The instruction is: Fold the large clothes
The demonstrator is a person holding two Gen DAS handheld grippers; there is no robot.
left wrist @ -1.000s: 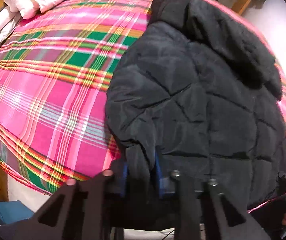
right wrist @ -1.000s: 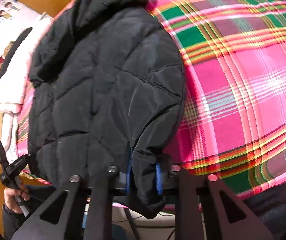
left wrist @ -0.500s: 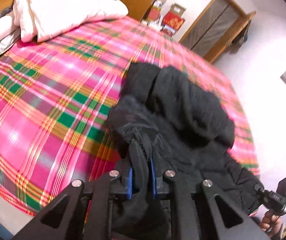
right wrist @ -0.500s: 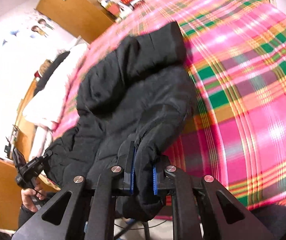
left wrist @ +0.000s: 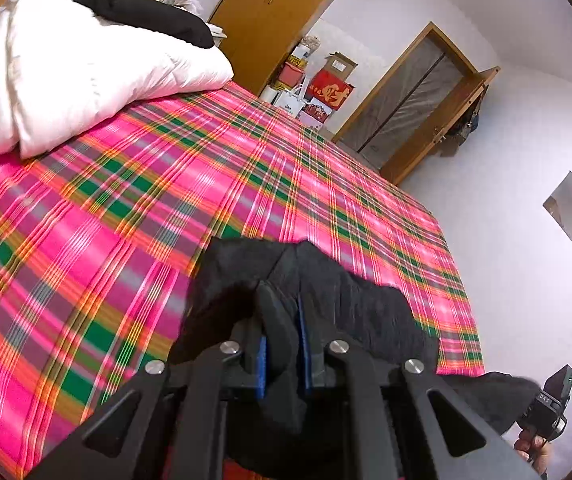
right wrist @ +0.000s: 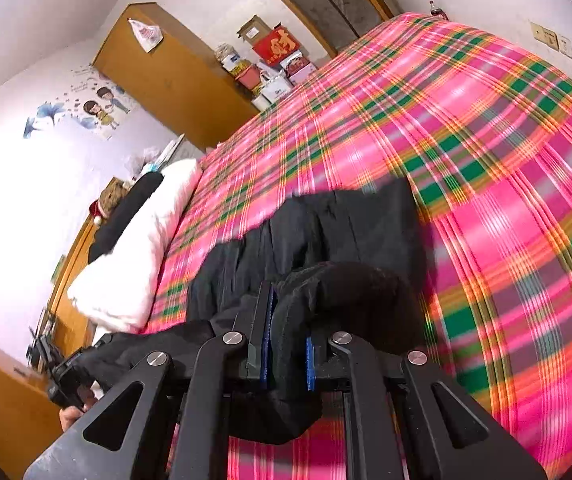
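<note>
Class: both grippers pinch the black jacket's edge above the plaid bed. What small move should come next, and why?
Probably carry both grippers forward over the black jacket: left gripper and right gripper each clamp its raised edge, the rest bunched on the plaid bed.

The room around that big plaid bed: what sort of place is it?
Most likely a home bedroom. A bed with a plaid sheet fills it, a white duvet is piled at its head, and a wooden wardrobe stands by stacked boxes.

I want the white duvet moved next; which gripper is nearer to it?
Left. The left gripper holds the black jacket on the side toward the white duvet; the right gripper holds its far side.
</note>
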